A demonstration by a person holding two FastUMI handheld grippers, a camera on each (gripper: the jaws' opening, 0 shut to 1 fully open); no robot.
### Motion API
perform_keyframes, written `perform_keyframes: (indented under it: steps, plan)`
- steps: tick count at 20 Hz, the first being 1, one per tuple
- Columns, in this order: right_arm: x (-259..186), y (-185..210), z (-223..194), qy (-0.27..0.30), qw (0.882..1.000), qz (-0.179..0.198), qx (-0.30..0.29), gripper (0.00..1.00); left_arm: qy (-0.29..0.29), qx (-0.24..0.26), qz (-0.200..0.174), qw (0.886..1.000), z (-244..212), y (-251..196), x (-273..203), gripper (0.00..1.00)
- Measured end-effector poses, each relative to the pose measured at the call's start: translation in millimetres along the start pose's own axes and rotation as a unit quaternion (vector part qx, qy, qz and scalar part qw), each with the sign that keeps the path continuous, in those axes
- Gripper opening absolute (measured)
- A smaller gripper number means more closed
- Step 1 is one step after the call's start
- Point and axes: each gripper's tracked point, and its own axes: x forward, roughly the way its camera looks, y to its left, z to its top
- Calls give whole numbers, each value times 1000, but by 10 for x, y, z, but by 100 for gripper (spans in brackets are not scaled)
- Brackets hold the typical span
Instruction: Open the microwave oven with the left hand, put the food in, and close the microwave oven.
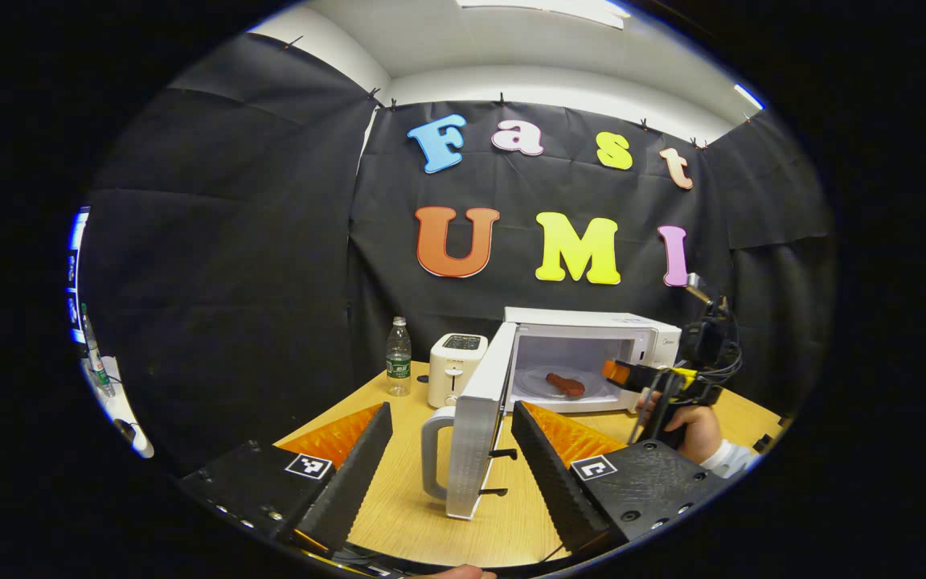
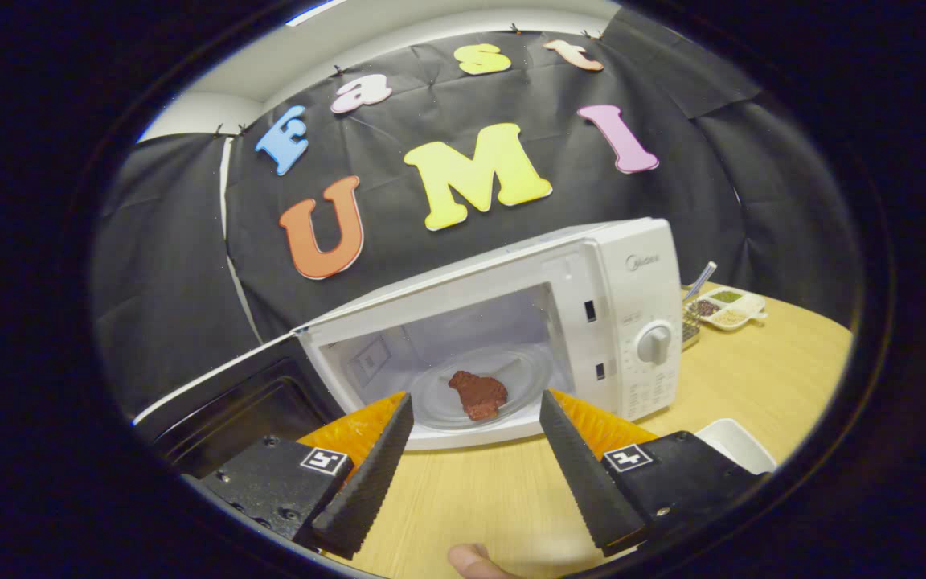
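We saw the white microwave oven point(image 2: 511, 322) standing open on the wooden table point(image 2: 495, 490), and the reddish-brown food point(image 2: 477, 394) already lay on the glass plate point(image 2: 511, 378) inside its cavity. Our right gripper point(image 2: 471, 458) sat just in front of the opening with its jaws wide and empty, while our left gripper point(image 1: 451, 450) had its jaws wide on either side of the swung-out door point(image 1: 479, 418), not pressing it. We judged opening and loading done, leaving only the door to shut.
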Motion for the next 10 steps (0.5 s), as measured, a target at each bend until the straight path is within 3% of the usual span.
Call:
perform_keyframes:
  steps: [1,2,4,5,6,7,8,9,10]
  plan:
    - [-198,-21,58,-5,1000,8,-8,89,-3,0,2,1000,-2,43,16,92]
    - [-397,-56,111,-9,1000,15,-18,100,-4,-2,1,1000,-26,70,13,81]
    - [-807,-154,211,-18,999,26,-34,100,-2,-6,-6,1000,-75,82,14,80]
    - [-1019,-209,279,-27,998,30,-41,89,-7,-4,-5,1000,-76,89,9,90]
    - [-1217,-277,348,-32,998,32,-52,89,-17,-2,-2,1000,-45,135,-13,89]
    - [-1405,-365,384,-37,997,30,-62,100,-22,-1,-2,1000,-37,167,-10,89]
    - [-1596,-429,465,-45,996,32,-70,100,-29,0,0,1000,-50,184,-29,75]
    - [-1780,-503,536,-51,995,32,-77,89,-31,1,-7,999,-59,167,-8,87]
    - [-1943,-579,615,-59,994,30,-85,89,-27,3,-17,999,-118,134,-3,63]
